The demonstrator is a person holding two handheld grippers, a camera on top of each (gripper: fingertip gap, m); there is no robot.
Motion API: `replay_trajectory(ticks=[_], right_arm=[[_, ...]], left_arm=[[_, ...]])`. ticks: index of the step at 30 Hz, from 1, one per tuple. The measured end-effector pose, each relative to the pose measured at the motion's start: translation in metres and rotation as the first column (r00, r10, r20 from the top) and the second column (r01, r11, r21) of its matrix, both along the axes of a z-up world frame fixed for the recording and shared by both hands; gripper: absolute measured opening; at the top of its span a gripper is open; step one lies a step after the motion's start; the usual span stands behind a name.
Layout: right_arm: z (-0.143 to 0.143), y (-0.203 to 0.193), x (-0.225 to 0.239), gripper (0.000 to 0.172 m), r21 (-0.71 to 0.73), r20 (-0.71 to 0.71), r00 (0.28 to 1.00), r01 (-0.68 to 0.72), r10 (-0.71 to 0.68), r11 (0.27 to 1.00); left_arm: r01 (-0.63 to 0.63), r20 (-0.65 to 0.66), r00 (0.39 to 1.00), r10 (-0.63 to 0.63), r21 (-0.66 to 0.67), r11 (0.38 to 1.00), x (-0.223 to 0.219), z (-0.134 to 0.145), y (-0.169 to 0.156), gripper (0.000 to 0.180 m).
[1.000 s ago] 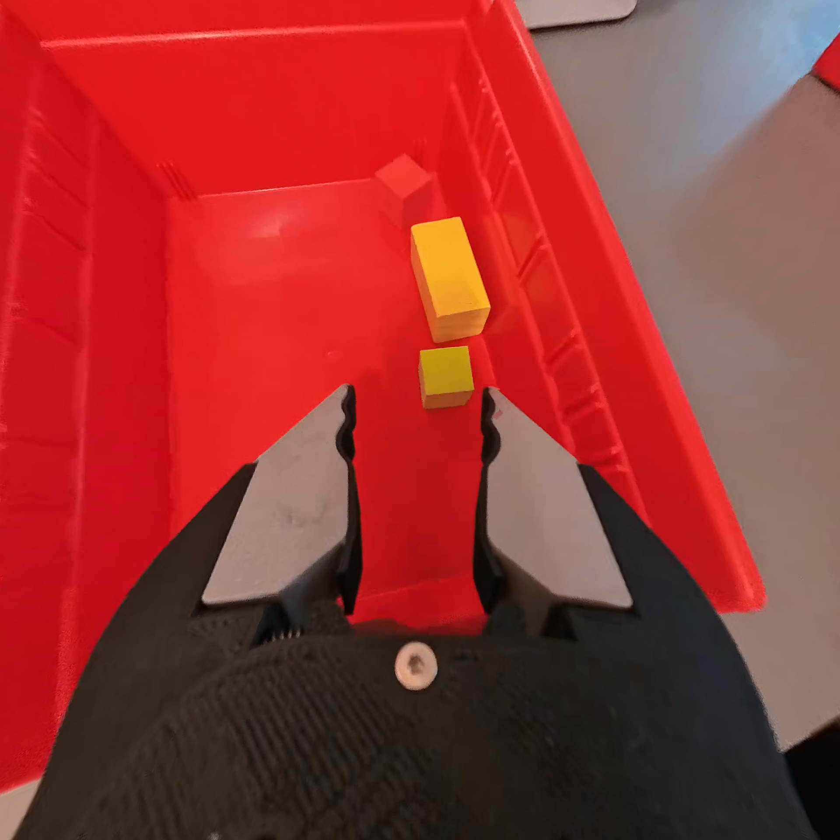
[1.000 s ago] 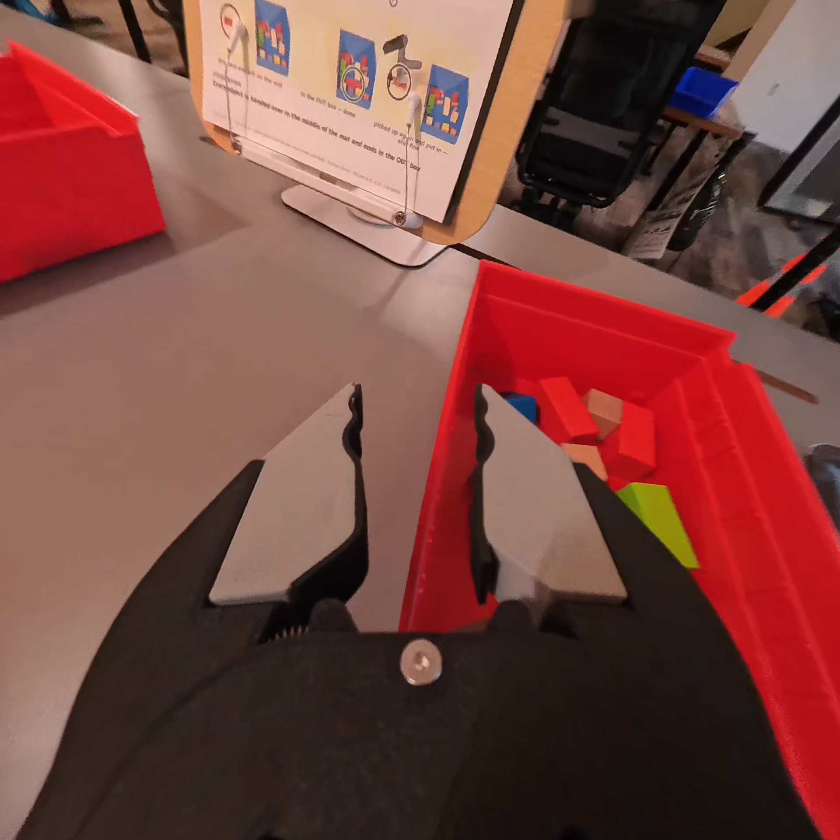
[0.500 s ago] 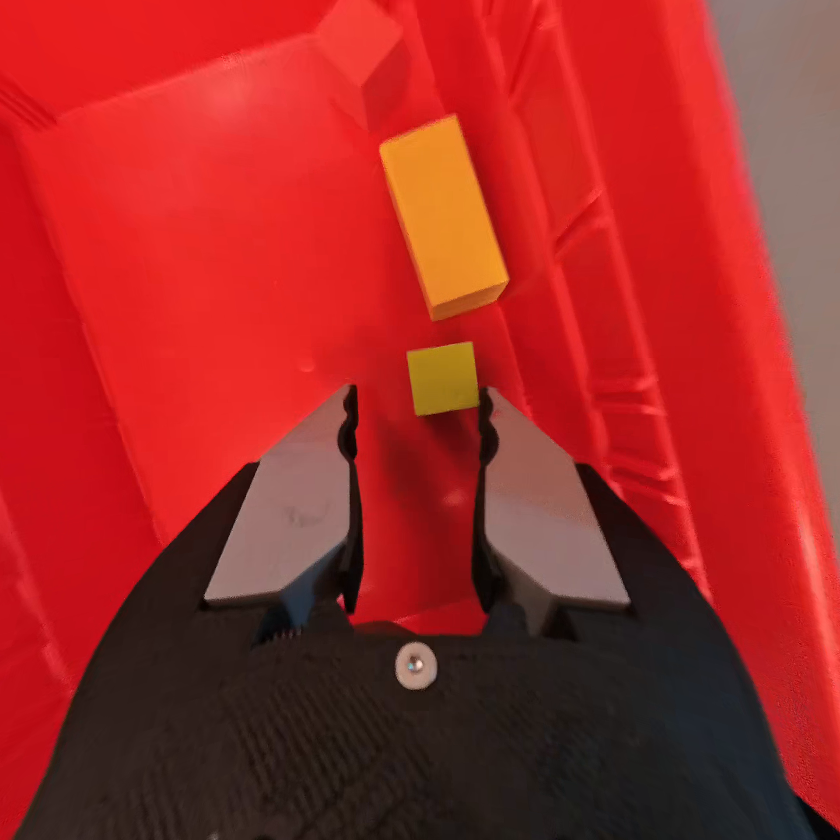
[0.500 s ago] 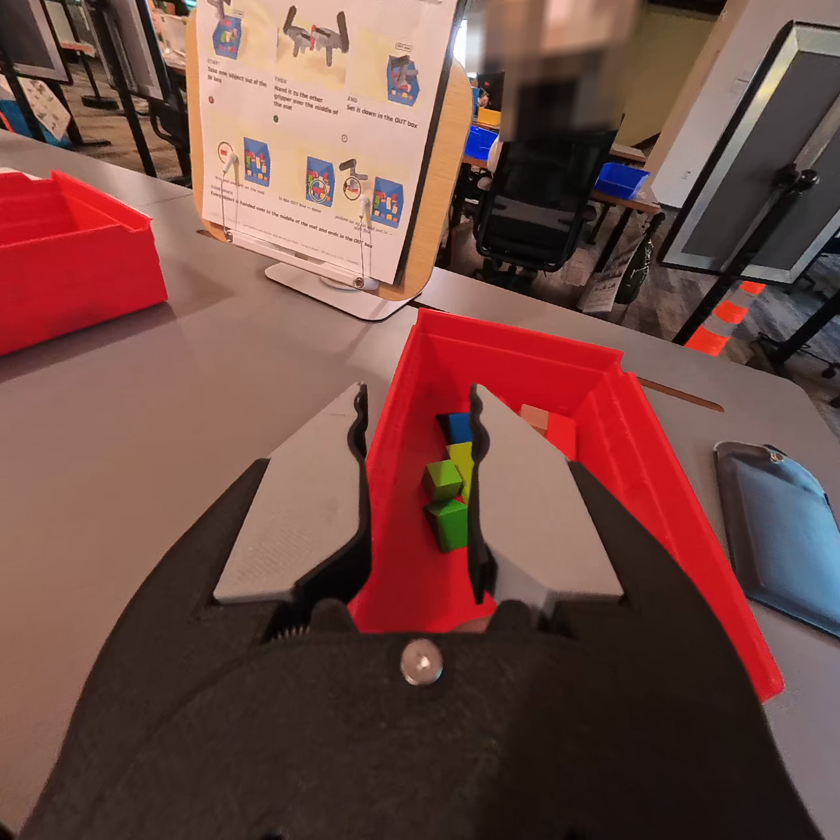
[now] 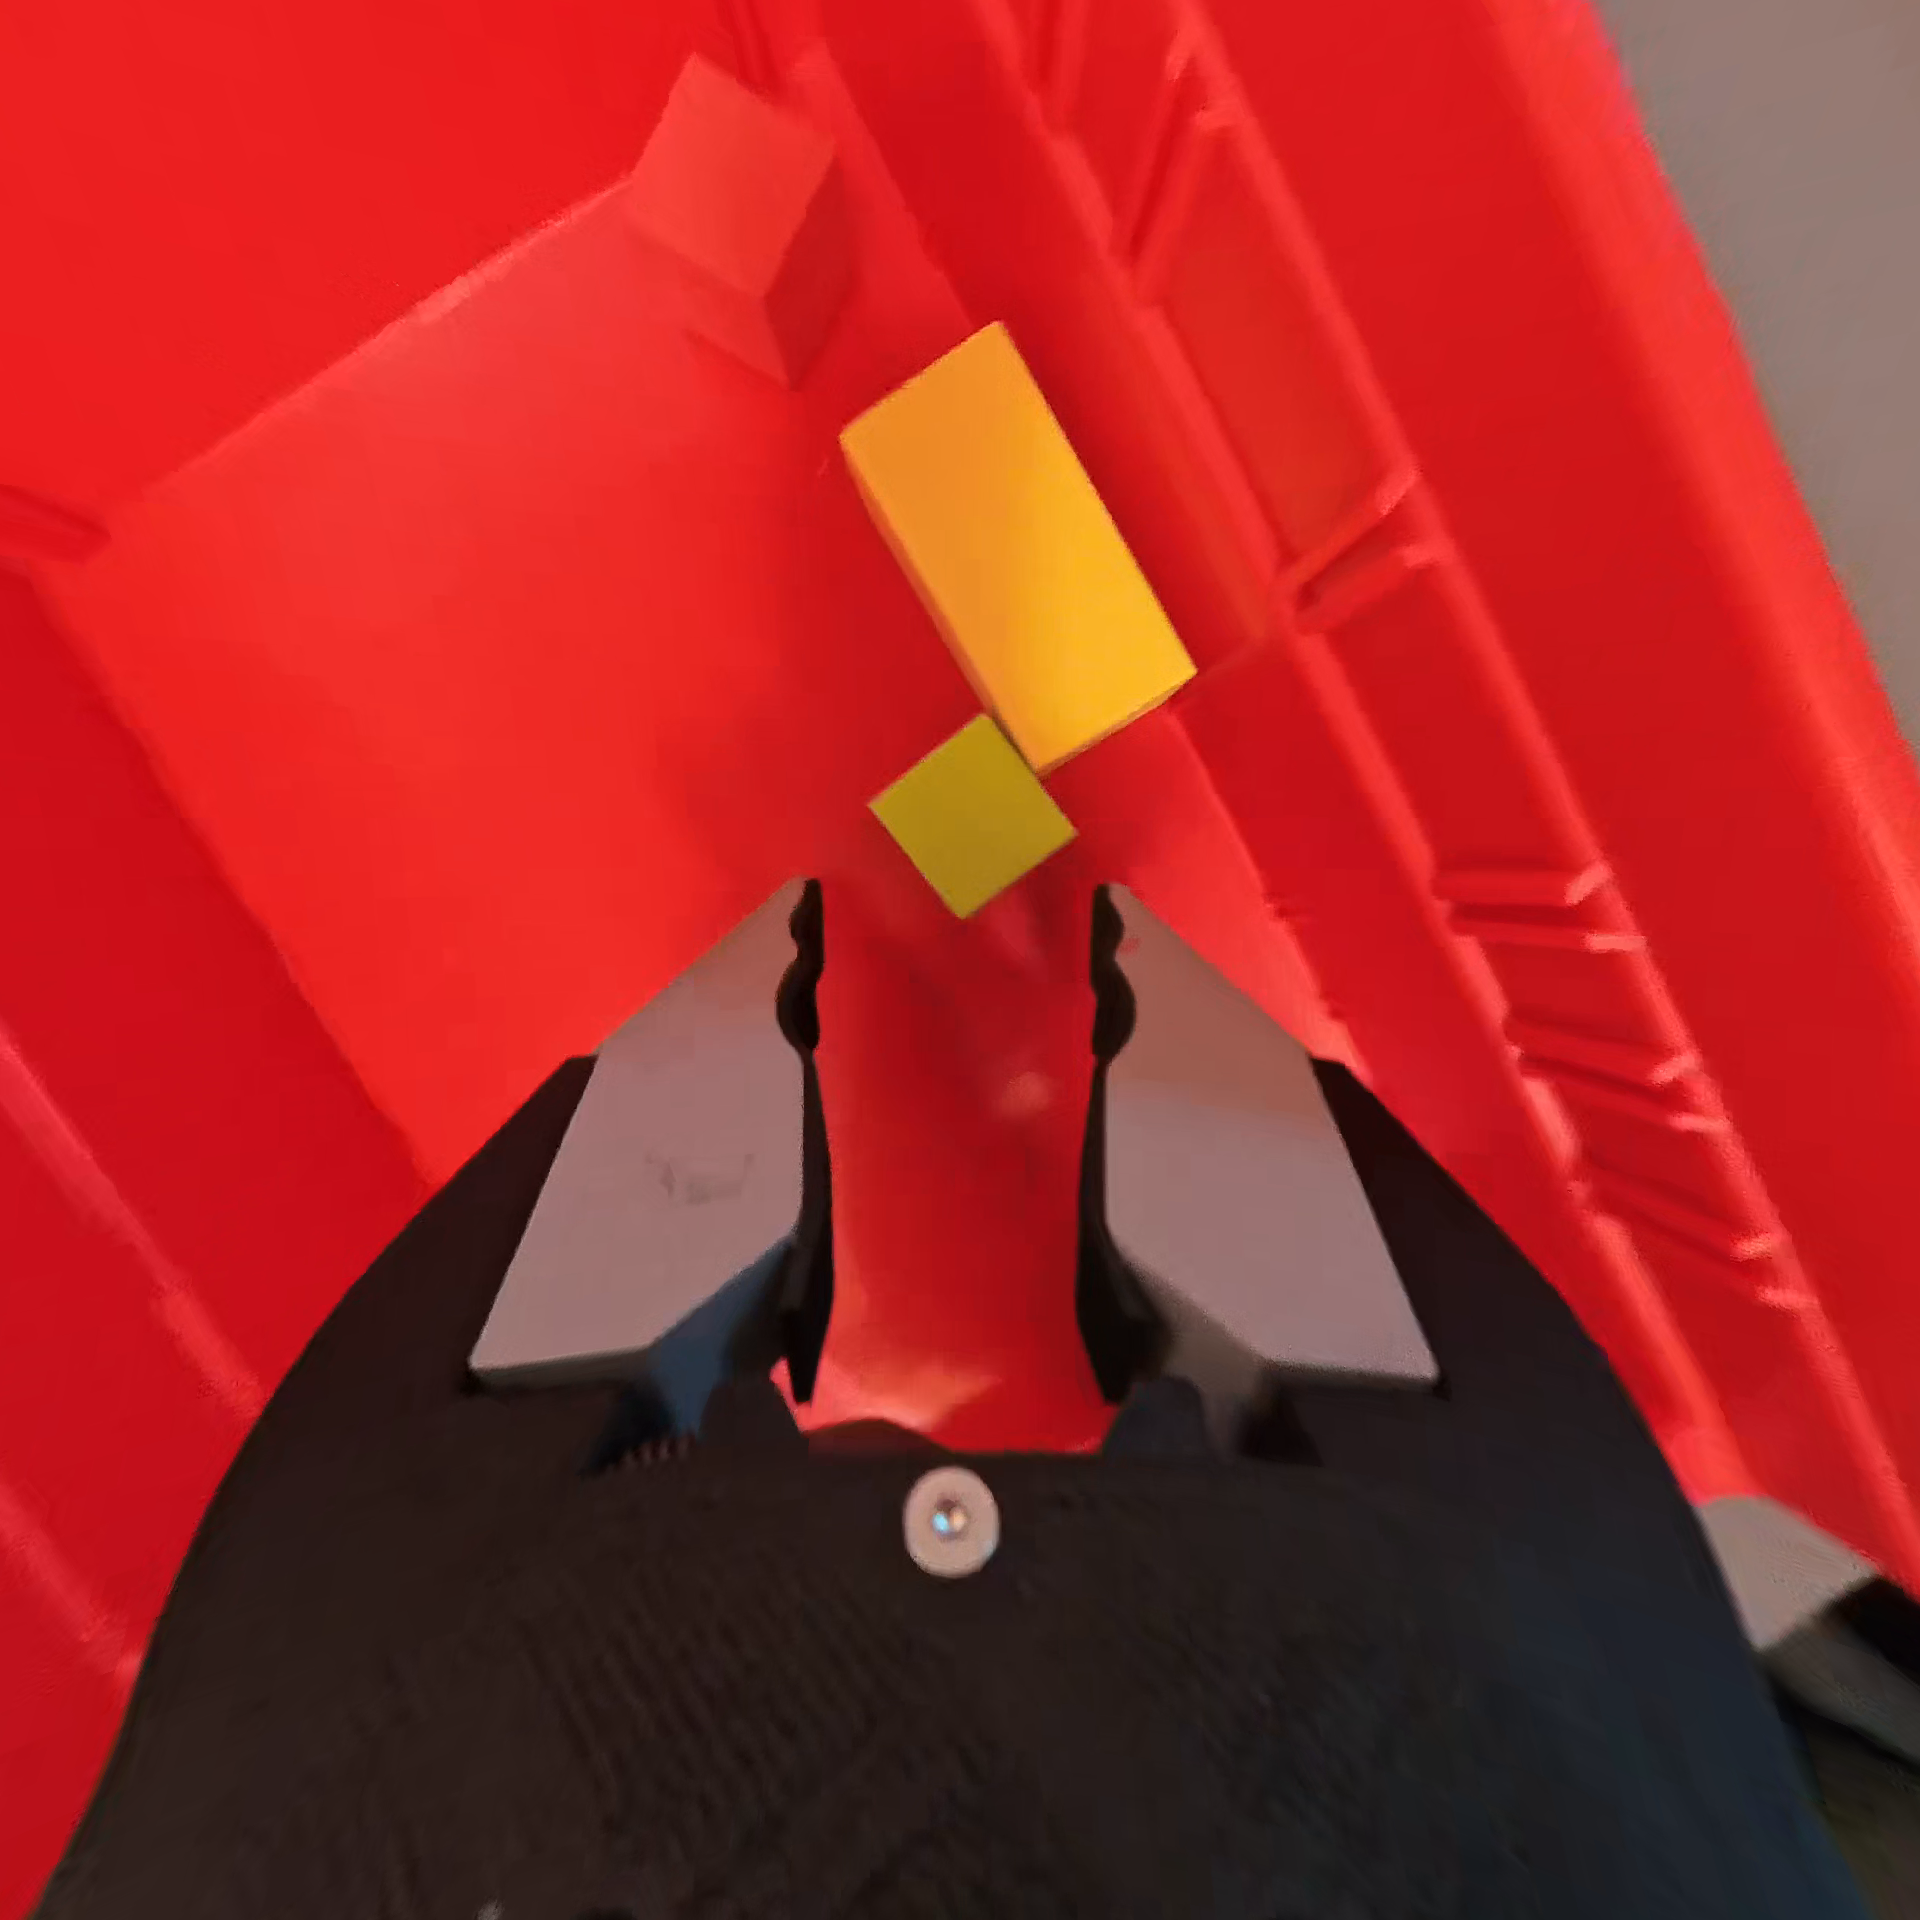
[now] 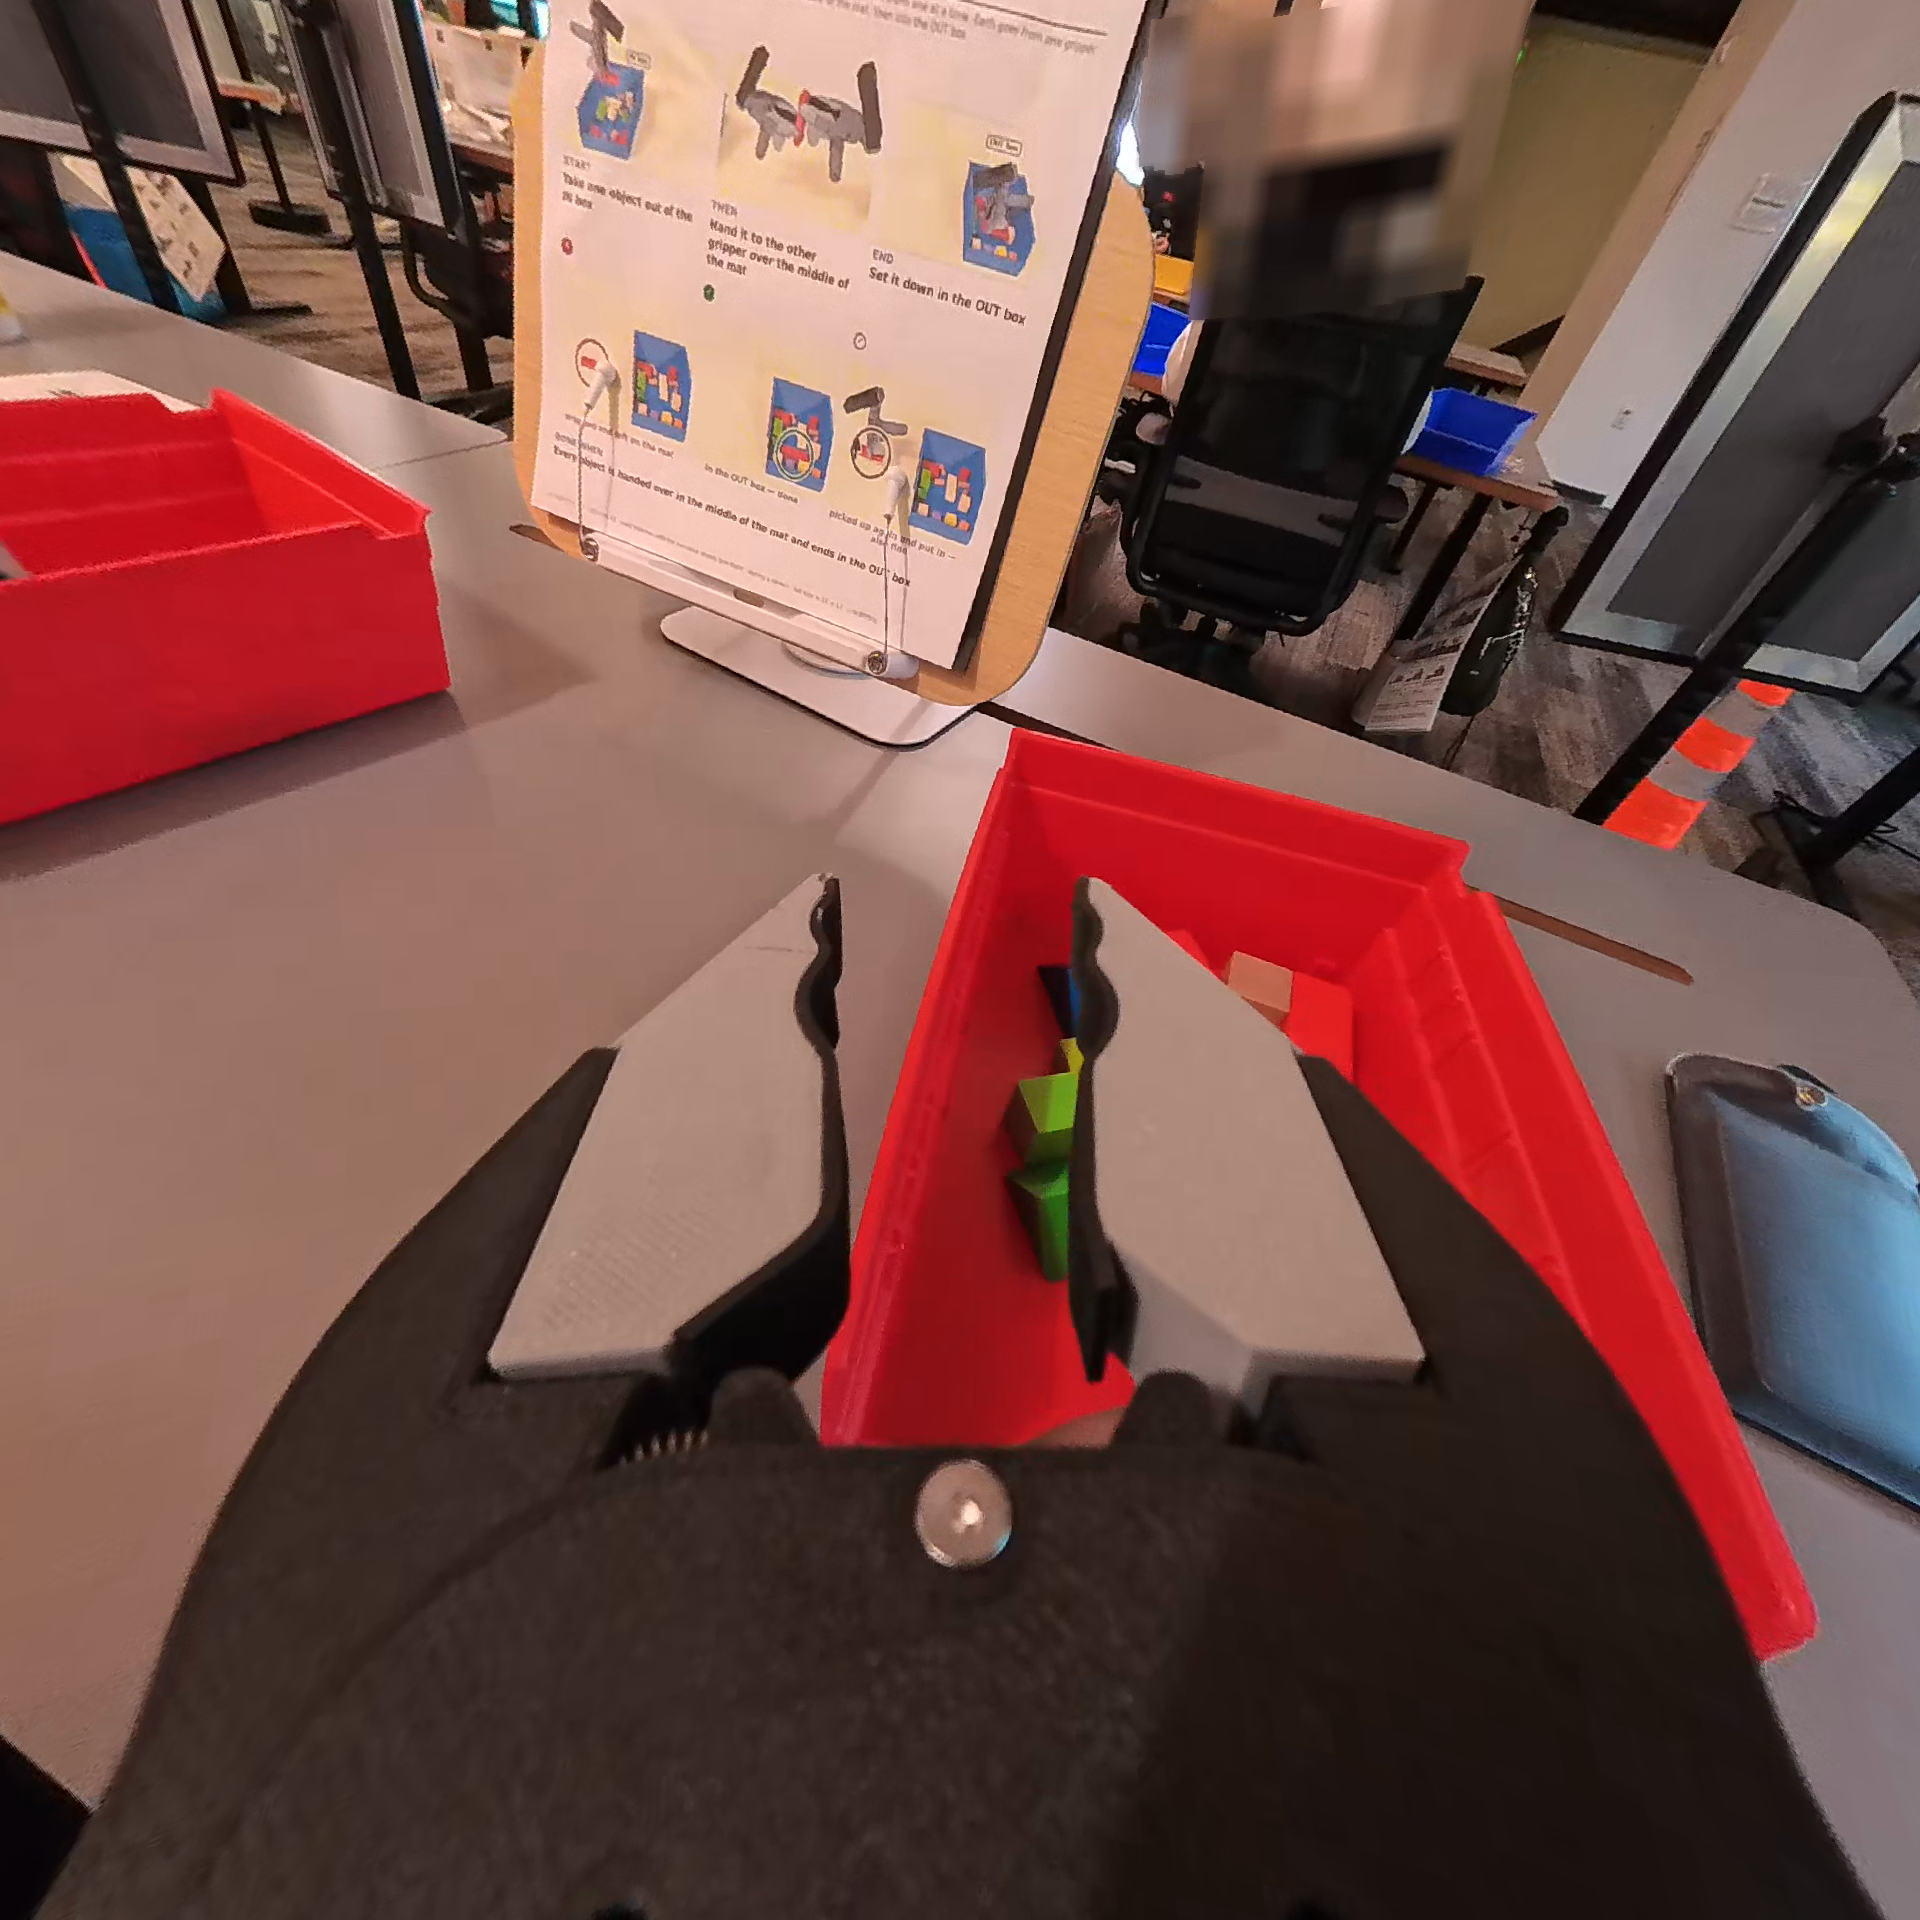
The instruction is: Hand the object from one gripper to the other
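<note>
Left tongs: the left tongs (image 5: 954, 904) are spread apart and grasp nothing; they point down into the red bin (image 5: 1351, 436), tips just short of the small yellow cube (image 5: 971, 814).
Change in the left view: a second ago the cube lay further beyond the tips and sat square to them; now it is close in front of the gap and turned corner-on, as the view has rolled and closed in on the bin floor.
Task's thing: the small yellow cube rests on the bin floor, one corner touching or overlapping the end of the long orange-yellow block (image 5: 1013, 540); a red block (image 5: 738, 197) lies further back in the corner.
Meaning for the task: the pick-up seems about to happen, with no handover begun. The corner-on cube and the block beside it may make a clean pinch awkward.
Right tongs: the right tongs (image 6: 951, 904) are also released and bare, held over the desk (image 6: 364, 935) at the near-left wall of a second red bin (image 6: 1226, 821) holding green, blue and red blocks.
Change in the right view: the tongs have risen and tilted up, bringing the instruction board (image 6: 821, 312) into view.
</note>
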State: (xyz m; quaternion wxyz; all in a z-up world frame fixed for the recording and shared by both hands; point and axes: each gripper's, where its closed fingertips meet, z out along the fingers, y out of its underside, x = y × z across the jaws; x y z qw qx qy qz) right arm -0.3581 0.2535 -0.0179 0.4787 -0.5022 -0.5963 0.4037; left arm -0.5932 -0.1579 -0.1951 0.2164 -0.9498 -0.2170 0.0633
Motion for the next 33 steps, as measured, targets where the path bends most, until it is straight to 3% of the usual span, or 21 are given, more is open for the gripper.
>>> replay_trajectory(ticks=[1,5,10,12,14,18,21,23,26,30,33], right_arm=[[0.0,-0.001,0.0,0.042,-0.001,0.004,1.0,-0.004,0.004,1.0],[0.003,0.001,0.004,0.041,0.002,0.003,1.0,0.0,0.0,1.0],[0.003,0.008,0.007,0.041,-0.014,0.007,1.0,0.018,-0.018,1.0],[0.003,0.009,0.008,0.041,-0.02,0.008,1.0,0.018,-0.018,1.0],[0.003,0.008,0.009,0.041,-0.02,0.01,1.0,0.015,-0.015,1.0],[0.001,0.0,0.01,0.04,-0.03,0.022,0.999,-0.022,0.023,0.999],[-0.011,-0.027,0.008,0.04,-0.118,0.09,0.985,-0.136,0.147,0.984],[-0.021,-0.053,0.006,0.042,-0.185,0.143,0.96,-0.215,0.242,0.959],[-0.026,-0.109,0.006,0.046,-0.27,0.165,0.886,-0.383,0.434,0.883],[-0.017,-0.184,0.016,0.048,-0.356,0.112,0.743,-0.59,0.66,0.725],[-0.006,-0.211,0.027,0.049,-0.414,0.076,0.656,-0.665,0.751,0.622]], left_arm=[[0.07,-0.045,0.996,-0.071,-0.025,0.997,-0.007,0.003,-0.001,0.048],[0.353,-0.065,0.931,-0.358,-0.076,0.932,-0.004,0.006,0.003,0.055],[0.497,-0.044,0.86,-0.508,-0.149,0.855,-0.003,-0.005,0.014,0.045],[0.508,-0.02,0.856,-0.517,-0.151,0.848,-0.004,-0.008,0.017,0.03],[0.516,-0.008,0.852,-0.524,-0.158,0.842,-0.004,-0.008,0.013,0.028],[0.469,-0.159,0.845,-0.51,-0.236,0.851,-0.017,0.007,-0.008,0.027],[0.442,-0.358,0.845,-0.397,0.05,0.896,-0.002,0.062,0.009,0.027],[0.478,-0.517,0.804,-0.293,0.27,0.836,0.026,0.117,0.027,0.028],[0.61,-0.668,0.719,-0.194,0.471,0.637,0.102,0.188,0.052,0.027],[0.735,-0.729,0.634,-0.258,0.464,0.495,0.193,0.206,0.095,0.027],[0.785,-0.758,0.579,-0.3,0.419,0.456,0.234,0.196,0.131,0.027]])
